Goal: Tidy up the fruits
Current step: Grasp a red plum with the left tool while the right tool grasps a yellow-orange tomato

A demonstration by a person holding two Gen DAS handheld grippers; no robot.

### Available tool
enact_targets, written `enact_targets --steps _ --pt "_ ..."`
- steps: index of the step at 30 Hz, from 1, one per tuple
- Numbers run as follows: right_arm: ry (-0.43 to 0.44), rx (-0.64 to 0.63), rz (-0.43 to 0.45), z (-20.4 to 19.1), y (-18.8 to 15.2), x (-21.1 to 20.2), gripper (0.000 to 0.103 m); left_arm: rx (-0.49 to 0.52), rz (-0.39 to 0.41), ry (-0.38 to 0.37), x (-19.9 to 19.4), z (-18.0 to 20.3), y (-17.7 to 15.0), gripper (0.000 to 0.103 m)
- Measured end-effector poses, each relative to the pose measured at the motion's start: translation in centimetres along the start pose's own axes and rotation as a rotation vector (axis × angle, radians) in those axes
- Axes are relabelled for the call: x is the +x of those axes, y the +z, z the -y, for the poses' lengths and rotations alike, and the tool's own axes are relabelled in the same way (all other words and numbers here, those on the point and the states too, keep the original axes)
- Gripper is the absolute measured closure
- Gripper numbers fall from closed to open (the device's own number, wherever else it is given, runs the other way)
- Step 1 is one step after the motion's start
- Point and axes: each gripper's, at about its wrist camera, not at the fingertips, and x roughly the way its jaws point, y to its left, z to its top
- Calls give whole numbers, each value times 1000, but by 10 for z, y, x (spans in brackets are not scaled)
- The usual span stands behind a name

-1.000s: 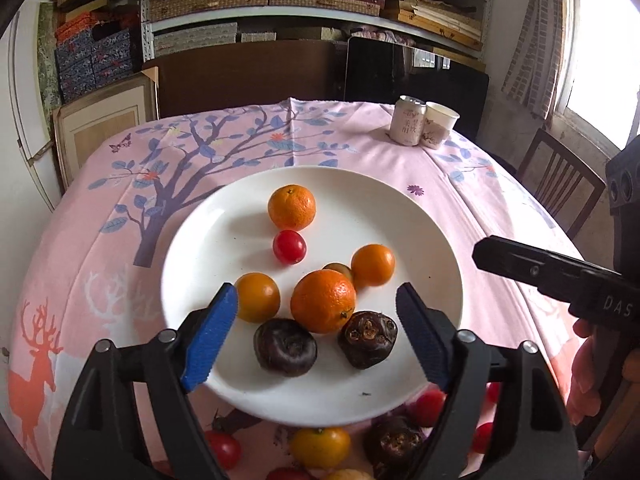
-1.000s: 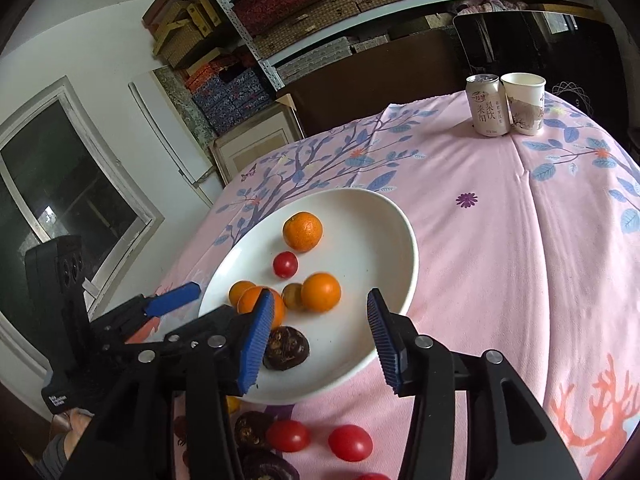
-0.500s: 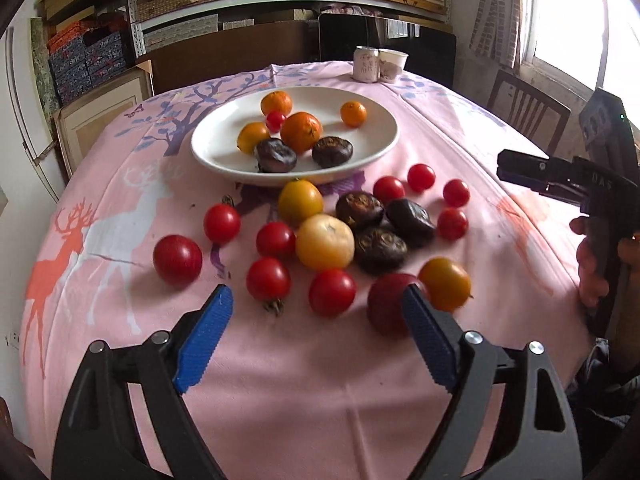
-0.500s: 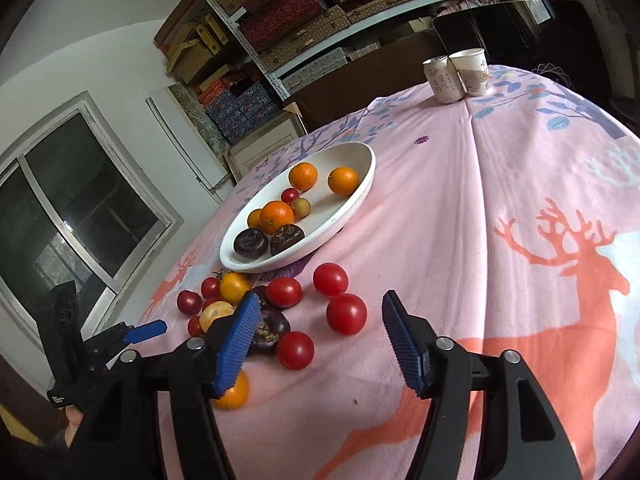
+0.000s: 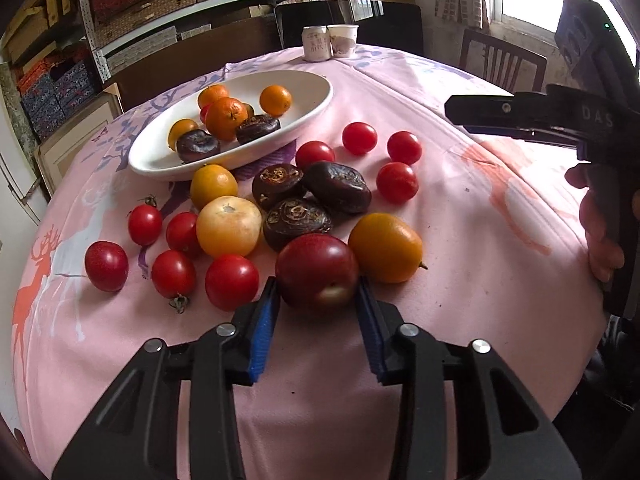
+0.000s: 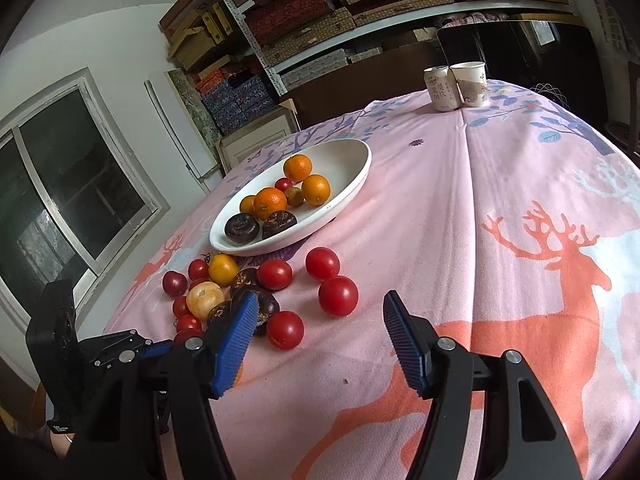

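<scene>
My left gripper (image 5: 316, 304) is shut on a dark red plum (image 5: 317, 270) at the near edge of a loose heap of fruit on the pink tablecloth: red tomatoes (image 5: 231, 282), a yellow fruit (image 5: 229, 225), an orange fruit (image 5: 385, 247) and dark brown water chestnuts (image 5: 297, 217). A white plate (image 5: 312, 98) behind the heap holds oranges (image 5: 226, 117) and two dark chestnuts. My right gripper (image 6: 316, 336) is open and empty above the cloth, right of the heap, with a red tomato (image 6: 285, 330) just left of it. The plate (image 6: 352, 168) lies farther back.
A drink can (image 6: 441, 89) and a paper cup (image 6: 472, 84) stand at the table's far edge. Shelves with boxes line the back wall. A wooden chair (image 5: 502, 66) stands at the far right. The table's near edge is close under both grippers.
My left gripper has pulled back from over the plate, dropped to the near heap and shut on the dark red plum. My right gripper has also drawn back and stays open.
</scene>
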Motion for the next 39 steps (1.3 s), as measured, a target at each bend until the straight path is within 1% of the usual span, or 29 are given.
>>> enact_targets --steps 4,6,9,10,11,12,14,16,18,20,21,23,24,26,29,30,31,33,35,37,39 --pt "-4 -41 -10 -8 -2 2 38 -37 7 -7 1 -8 7 60" --pt "-14 -58 -15 -11 -3 3 38 -41 -3 -16 3 -9 8 57" --pt "-18 -68 -20 -13 -3 4 38 -59 -25 -12 9 -11 11 55" --pt "-18 -68 -23 -13 -3 4 38 -70 -25 -19 9 -13 12 58" --pt "-19 -67 -25 -13 -3 5 38 -77 -16 -33 8 -14 11 62" --pt "-19 -68 -25 -13 -3 4 38 -85 -1 -36 6 -15 10 64" --pt "-5 -82 -23 -16 -4 4 38 -111 40 -42 0 -20 9 64" --pt "19 -125 -30 -23 -6 4 38 -136 100 -55 -10 -24 6 64" --pt "55 -187 -74 -37 -13 8 38 -162 147 -48 -18 -28 2 64" --pt "72 -253 -124 -56 -22 14 38 -207 157 -27 -20 -36 2 64" --pt "62 -290 -146 -66 -26 18 38 -238 159 -26 -20 -41 1 64" --pt "44 -340 -168 -82 -31 24 41 -289 159 -32 -22 -51 0 64" --pt "41 -351 -175 -87 -32 28 44 -308 156 -31 -22 -54 -1 64" --pt "31 -351 -195 -95 -32 36 48 -323 147 -11 -22 -57 -3 64" --pt "-2 -342 -258 -100 -33 53 59 -308 145 10 -25 -54 -9 64" --pt "-6 -343 -277 -101 -33 56 67 -302 145 19 -26 -53 -10 64" --pt "-7 -345 -275 -101 -33 56 67 -295 145 25 -26 -52 -11 64" --pt "16 -331 -243 -100 -32 48 67 -295 149 31 -28 -52 -12 64" --pt "39 -290 -214 -94 -28 39 67 -308 148 15 -29 -55 -14 64" --pt "76 -241 -181 -88 -19 28 67 -319 143 3 -31 -61 -11 64" --pt "80 -226 -158 -85 -4 22 67 -322 158 -5 -37 -69 -2 64"
